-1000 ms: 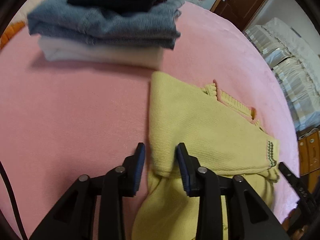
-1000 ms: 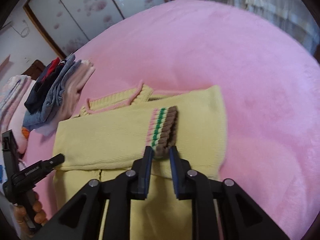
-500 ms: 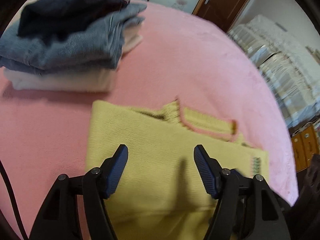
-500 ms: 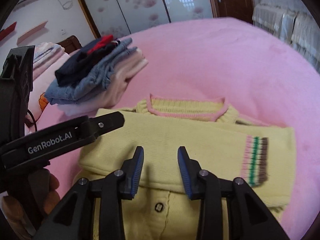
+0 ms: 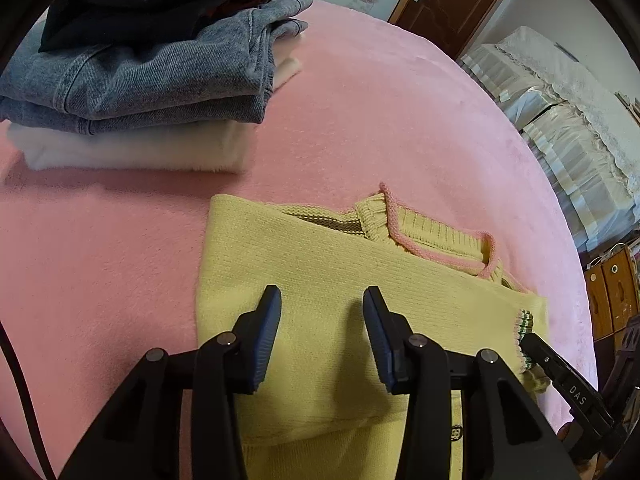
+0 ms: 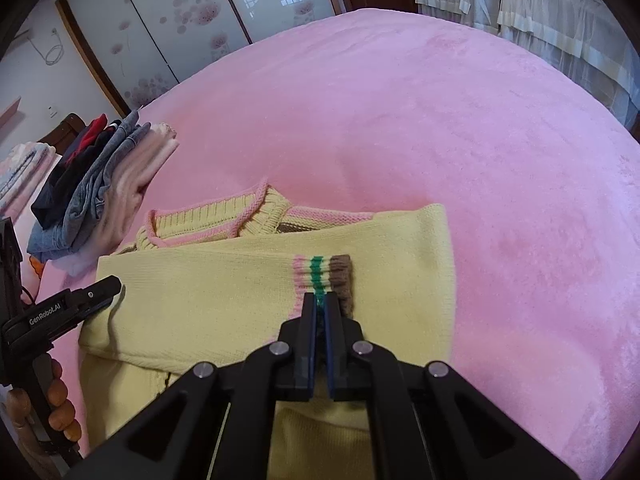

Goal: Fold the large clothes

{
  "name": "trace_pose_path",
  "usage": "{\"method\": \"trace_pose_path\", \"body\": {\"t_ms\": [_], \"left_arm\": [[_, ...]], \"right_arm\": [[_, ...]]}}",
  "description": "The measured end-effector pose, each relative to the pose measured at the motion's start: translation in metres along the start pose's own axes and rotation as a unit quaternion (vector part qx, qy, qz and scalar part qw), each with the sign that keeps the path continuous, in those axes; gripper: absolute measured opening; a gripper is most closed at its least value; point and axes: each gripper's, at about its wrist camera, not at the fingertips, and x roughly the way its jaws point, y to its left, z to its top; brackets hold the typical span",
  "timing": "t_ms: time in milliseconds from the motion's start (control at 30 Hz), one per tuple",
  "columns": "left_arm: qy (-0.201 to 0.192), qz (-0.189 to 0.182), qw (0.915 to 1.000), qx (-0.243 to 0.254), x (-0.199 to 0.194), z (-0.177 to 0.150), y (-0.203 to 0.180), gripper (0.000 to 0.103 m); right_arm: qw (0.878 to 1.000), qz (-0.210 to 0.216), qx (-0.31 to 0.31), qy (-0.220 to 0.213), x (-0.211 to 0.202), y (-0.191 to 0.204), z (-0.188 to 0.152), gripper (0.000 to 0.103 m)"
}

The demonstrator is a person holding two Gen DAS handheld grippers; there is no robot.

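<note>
On plush pink blanket, ribbed yellow sweater

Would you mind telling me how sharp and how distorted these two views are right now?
Left wrist view: sharp, the yellow sweater knit crisp; fisheye bows the pink bedspread, dark vignette at corners. Right wrist view: equally sharp, the striped cuff clear; soft daylight, faint shadows.

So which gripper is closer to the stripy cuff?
Right. The right gripper is pinching the striped cuff; the left gripper hovers open over the sweater's other side.
</note>
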Motion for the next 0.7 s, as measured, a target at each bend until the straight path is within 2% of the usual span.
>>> {"method": "trace_pose_path", "body": {"t_ms": [67, 233, 300, 400, 467, 533, 700], "left_arm": [[-0.001, 0.004, 1.0000, 0.002, -0.008, 0.000, -0.005, 0.042], [-0.021, -0.002, 0.9997, 0.010, -0.044, -0.001, -0.013, 0.059], [-0.031, -0.003, 0.9994, 0.016, -0.060, -0.004, -0.019, 0.063], [-0.047, 0.013, 0.9985, 0.024, -0.087, -0.009, -0.029, 0.070], [-0.055, 0.026, 0.9977, 0.028, -0.105, -0.015, -0.034, 0.071], [-0.060, 0.033, 0.9972, 0.030, -0.124, -0.022, -0.033, 0.074], [-0.065, 0.048, 0.9964, 0.026, -0.166, -0.044, -0.035, 0.078]], "right_arm": [[1.000, 0.002, 0.006, 0.003, -0.002, 0.002, 0.001, 0.006], [1.000, 0.012, 0.016, 0.001, -0.018, 0.002, 0.000, 0.006], [1.000, 0.020, 0.018, -0.004, -0.031, 0.002, -0.001, 0.006], [0.999, 0.030, 0.020, -0.012, -0.050, 0.003, -0.003, 0.007], [0.999, 0.039, 0.025, -0.020, -0.065, 0.005, -0.005, 0.013], [0.998, 0.043, 0.025, -0.030, -0.082, 0.006, -0.008, 0.026], [0.997, 0.051, 0.011, -0.057, -0.122, 0.014, -0.016, 0.028]]}}
